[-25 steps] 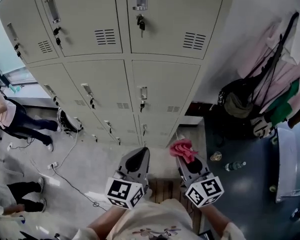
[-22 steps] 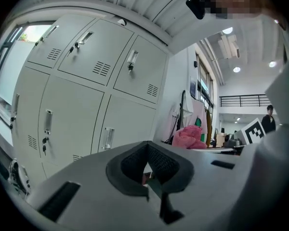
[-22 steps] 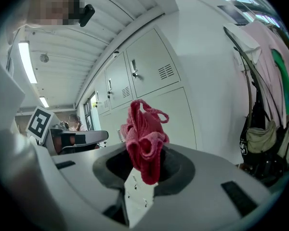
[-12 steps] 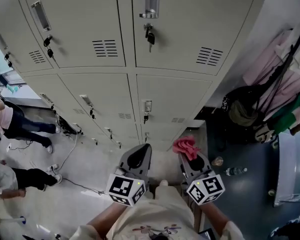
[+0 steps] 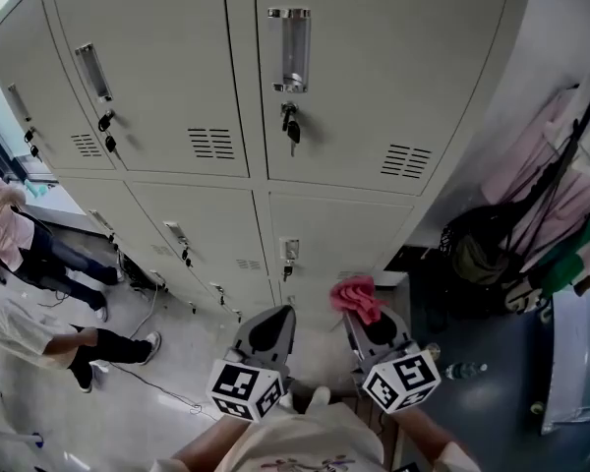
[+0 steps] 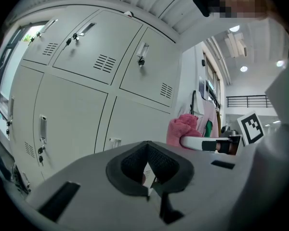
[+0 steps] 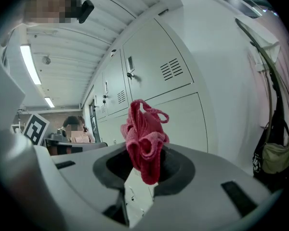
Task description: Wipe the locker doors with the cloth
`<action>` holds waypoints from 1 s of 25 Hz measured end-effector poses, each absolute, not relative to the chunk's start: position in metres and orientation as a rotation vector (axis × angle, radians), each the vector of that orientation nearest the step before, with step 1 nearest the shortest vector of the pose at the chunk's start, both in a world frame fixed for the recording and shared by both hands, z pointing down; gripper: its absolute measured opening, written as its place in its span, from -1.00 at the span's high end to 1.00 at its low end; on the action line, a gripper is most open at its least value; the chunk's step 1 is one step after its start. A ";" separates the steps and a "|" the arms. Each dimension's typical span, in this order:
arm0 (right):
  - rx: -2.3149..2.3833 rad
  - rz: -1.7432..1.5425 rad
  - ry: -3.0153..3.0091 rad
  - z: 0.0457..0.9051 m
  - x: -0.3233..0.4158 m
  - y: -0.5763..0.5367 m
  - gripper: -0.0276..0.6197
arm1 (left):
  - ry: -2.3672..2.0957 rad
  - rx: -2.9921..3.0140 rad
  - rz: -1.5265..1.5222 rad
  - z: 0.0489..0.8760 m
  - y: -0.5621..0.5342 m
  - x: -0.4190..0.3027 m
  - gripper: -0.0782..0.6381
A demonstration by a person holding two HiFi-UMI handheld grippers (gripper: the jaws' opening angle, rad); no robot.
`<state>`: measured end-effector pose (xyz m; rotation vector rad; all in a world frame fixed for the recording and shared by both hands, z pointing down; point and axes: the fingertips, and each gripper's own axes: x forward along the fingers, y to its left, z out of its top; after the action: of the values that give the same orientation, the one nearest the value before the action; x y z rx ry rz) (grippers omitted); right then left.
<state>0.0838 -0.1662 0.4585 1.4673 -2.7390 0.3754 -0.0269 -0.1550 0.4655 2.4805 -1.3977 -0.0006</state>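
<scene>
**Cloth clamped in your right jaws, lockers ahead**

Head view: Your left gripper point(image 5: 278, 315) and right gripper point(image 5: 362, 319) sit side by side at 6 o'clock, both pointing toward 12. The crumpled pink-red knitted cloth point(image 5: 352, 295) bunches at the tip of the right one. It is apart from the pale grey metal locker doors point(image 5: 374, 77), which fill the frame from 10 to 1 o'clock. A bunch of keys point(image 5: 290, 126) hangs from the lock of the upper right door, just below its chrome handle point(image 5: 293, 47). At 9 o'clock two people point(image 5: 29, 254) stand on the floor beside the lockers. At 3 o'clock dark bags and hanging clothes point(image 5: 511, 234) crowd the wall.

Left gripper view: Your left jaws are drawn together to a thin slit, with nothing between them. The locker doors rise from 9 to 1 o'clock. The cloth shows just right of centre, toward 3 o'clock, at the tip of your right gripper. That gripper's marker cube point(image 6: 250, 128) is further out toward 3.

Right gripper view: Your right jaws are clamped on the cloth. It stands up from between them at the centre, with a loose loop of yarn at its top. The locker doors run from 11 to 2 o'clock behind it, not touching it. An olive bag point(image 7: 274, 158) hangs at 4 o'clock against the white wall.
</scene>
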 end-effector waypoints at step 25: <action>1.559 0.001 -2.688 0.320 0.115 -0.255 0.59 | -1.275 2.683 -0.039 0.358 -0.241 -0.004 0.77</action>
<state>0.1151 -0.2551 0.3202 1.5588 -2.6884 0.0006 -0.0039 -0.2405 0.3581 2.6835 -1.2754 -0.0394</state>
